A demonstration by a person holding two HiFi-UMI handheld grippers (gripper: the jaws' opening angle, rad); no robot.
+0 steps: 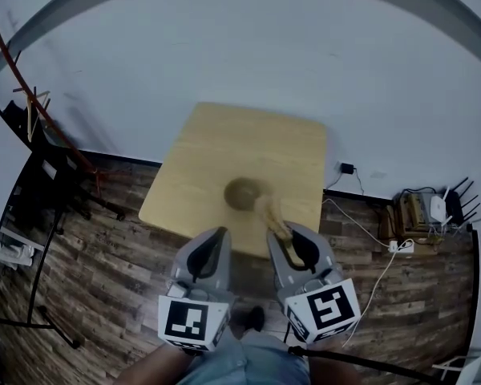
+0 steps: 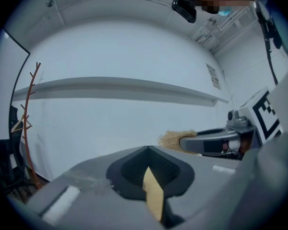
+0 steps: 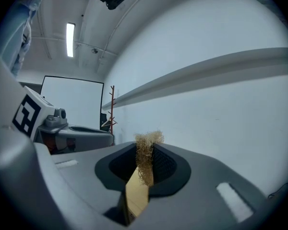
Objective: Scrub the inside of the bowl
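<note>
Two grippers sit nearest the camera, at 6 o'clock in the head view, below the table edge. Left gripper: jaws closed to a thin slit with nothing gripped. In its own view only a tan sliver, probably the table beyond, shows through the slit. Right gripper: jaws clamped on the fibre scrubber, with the frayed straw-coloured tuft standing out past the jaw tips.

From the right gripper the scrubber points toward 11 o'clock and ends just beside the bowl, at the bowl's 5 o'clock side. Blur prevents confirming contact. The bowl rests on the wooden table, toward 5 o'clock from the table's centre and near its front edge. A plain white wall lies beyond at 12 o'clock.

Status, as a judgement: the tool is in grip and presented at the bowl. The tuft is not clearly inside, and the left gripper is not steadying the bowl. Remaining work: lower the tuft into the bowl and scrub round the inner wall and base
</note>
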